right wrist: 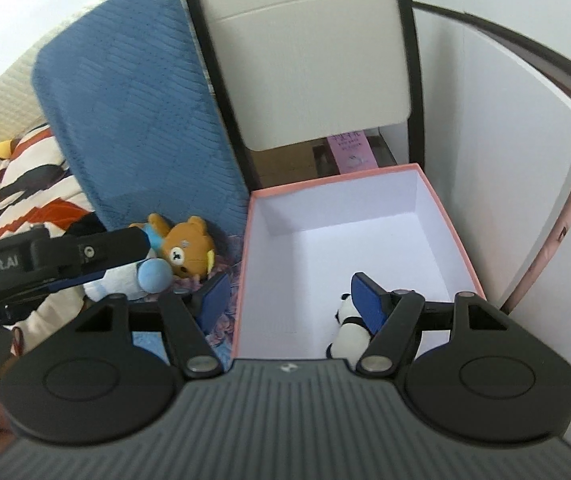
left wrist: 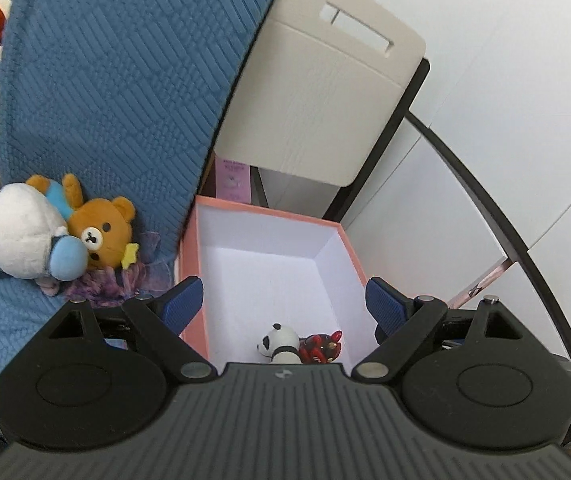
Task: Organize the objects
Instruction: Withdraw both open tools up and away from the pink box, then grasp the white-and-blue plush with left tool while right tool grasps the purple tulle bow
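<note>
Pink box [left wrist: 193,280] holds a panda figure [left wrist: 281,344] and a red figure [left wrist: 319,348] at its near end: two items stowed. Brown bear [left wrist: 105,236], white plush [left wrist: 17,232] and purple fabric [left wrist: 101,284] lie left, outside, still to go. Left gripper [left wrist: 281,304] and right gripper [right wrist: 289,300]: jaws apart, empty.

Home living room, blue cushion [left wrist: 125,80], plush bear [left wrist: 103,234], chair [left wrist: 317,92]

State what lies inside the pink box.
Inside the pink box lie a panda toy and a red-and-black figurine. The left hand-held gripper body hides the box's near edge.
</note>
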`<state>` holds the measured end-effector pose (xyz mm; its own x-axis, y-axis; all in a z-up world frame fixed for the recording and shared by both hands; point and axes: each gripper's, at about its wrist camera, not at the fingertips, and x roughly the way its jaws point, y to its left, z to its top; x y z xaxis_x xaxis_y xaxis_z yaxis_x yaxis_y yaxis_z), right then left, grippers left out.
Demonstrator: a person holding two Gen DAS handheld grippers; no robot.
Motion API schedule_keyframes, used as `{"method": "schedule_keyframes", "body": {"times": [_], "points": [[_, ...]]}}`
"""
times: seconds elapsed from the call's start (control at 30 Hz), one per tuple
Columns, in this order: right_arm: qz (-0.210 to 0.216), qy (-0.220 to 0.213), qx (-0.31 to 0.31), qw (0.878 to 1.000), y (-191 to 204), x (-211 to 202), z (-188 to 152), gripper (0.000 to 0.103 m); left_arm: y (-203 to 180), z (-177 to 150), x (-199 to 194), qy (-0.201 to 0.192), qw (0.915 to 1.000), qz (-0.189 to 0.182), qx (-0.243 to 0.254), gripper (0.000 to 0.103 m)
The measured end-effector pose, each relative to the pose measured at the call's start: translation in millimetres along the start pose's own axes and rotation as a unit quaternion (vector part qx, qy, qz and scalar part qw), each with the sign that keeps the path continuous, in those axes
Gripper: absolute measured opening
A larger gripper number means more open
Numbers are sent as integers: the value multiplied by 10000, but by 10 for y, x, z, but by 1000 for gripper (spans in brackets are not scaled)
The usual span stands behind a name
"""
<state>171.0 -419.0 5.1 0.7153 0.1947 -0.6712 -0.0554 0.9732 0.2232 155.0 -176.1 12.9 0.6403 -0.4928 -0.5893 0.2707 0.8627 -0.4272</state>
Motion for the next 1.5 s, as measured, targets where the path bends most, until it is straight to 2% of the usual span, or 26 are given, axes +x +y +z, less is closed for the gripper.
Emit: {"method": "schedule_keyframes", "body": {"times": [0.37, 0.57, 0.67, 0.77, 0.9, 1.07, 1.23, 1.33, 1.4, 1.43, 1.5], "points": [[188, 35, -280, 9994, 534, -119, -318, 70, 322, -168, -555, -449, 9989, 52, 137, 91], [78, 52, -175, 9998, 760, -35, -481, 70, 630, -311, -708, -518, 9986, 87, 45, 91], [-53, 24, -121, 9999, 853, -33, -541, 70, 746, -379, -769, -589, 9980, 158, 164, 91], [-172, 15, -83, 9998, 964, -8, -606, 70, 911, -433, -788, -597, 9982, 58, -17, 91], [-48, 54, -1, 10000, 1123, 75, -701, 70, 1081, -468, -825, -706, 9975, -41, -76, 91], [-58, 198, -63, 9998, 1292, 237, -829, 70, 1266, -458, -799, -778, 9968, 124, -132, 100], [-200, 291, -229, 9991, 1374, 453, -900, 70, 1480, -371, -620, -633, 9973, 312, -206, 101], [-176, 357, -235, 9989, 1385, 606, -933, 70, 1625, -287, -447, -576, 9970, 499, -113, 101], [-130, 359, -267, 9989, 1400, 726, -951, 70, 1792, -237, -308, -593, 9961, 613, -233, 101], [-149, 354, -290, 9988, 1412, 784, -957, 72, 1880, -208, -233, -579, 9956, 666, -326, 101], [-181, 332, -323, 9988, 1421, 917, -967, 83, 2088, -160, -88, -629, 9937, 722, -575, 101]]}}
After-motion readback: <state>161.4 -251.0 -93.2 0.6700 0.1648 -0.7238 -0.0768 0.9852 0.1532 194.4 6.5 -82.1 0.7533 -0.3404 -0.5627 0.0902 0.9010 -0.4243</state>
